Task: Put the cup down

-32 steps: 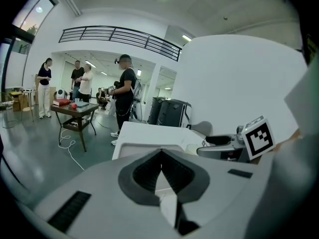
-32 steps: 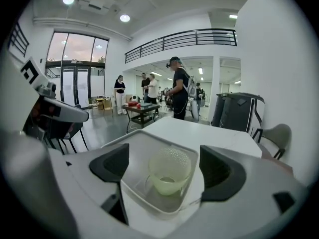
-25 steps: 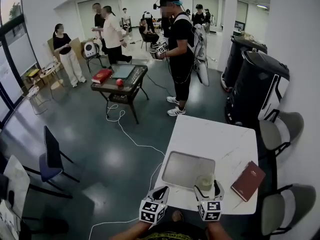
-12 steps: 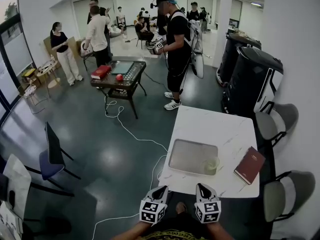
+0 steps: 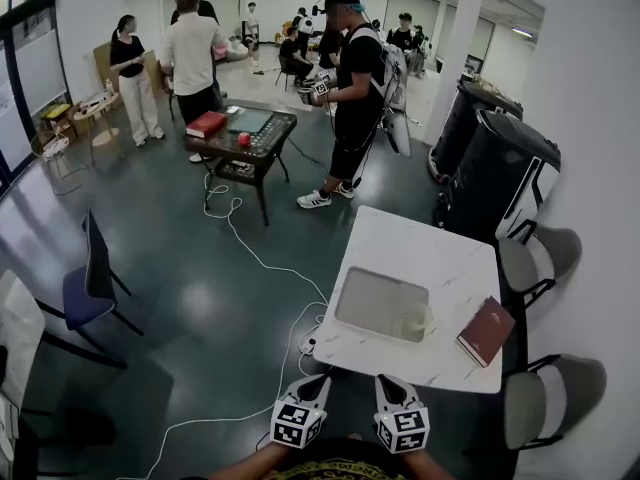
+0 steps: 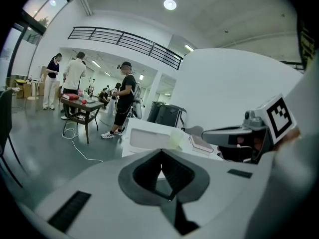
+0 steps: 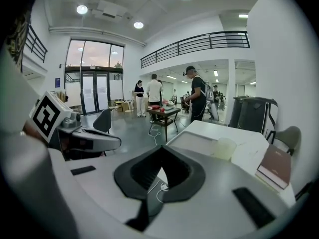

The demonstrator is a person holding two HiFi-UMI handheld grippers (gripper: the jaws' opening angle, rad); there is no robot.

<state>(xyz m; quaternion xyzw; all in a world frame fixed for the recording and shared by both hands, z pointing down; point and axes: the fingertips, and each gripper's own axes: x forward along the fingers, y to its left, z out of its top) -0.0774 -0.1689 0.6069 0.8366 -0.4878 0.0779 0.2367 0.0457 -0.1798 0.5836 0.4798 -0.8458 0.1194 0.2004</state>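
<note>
While the cup [image 5: 415, 320] stands upright on the near right corner of the tray [image 5: 365, 298], on the white surface [image 5: 440, 258], both tools hang short of the surface's near edge, apart from it. The right hand-held gripper [image 5: 390, 386] has its jaws closed together on nothing. The left hand-held gripper [image 5: 316, 384] is likewise closed and empty. The cup lies on the far side of the right one, a little to its right, so that hand is the nearer. A red book [image 5: 486, 330] lies right of the tray. By my reading the cup is already set down.
</note>
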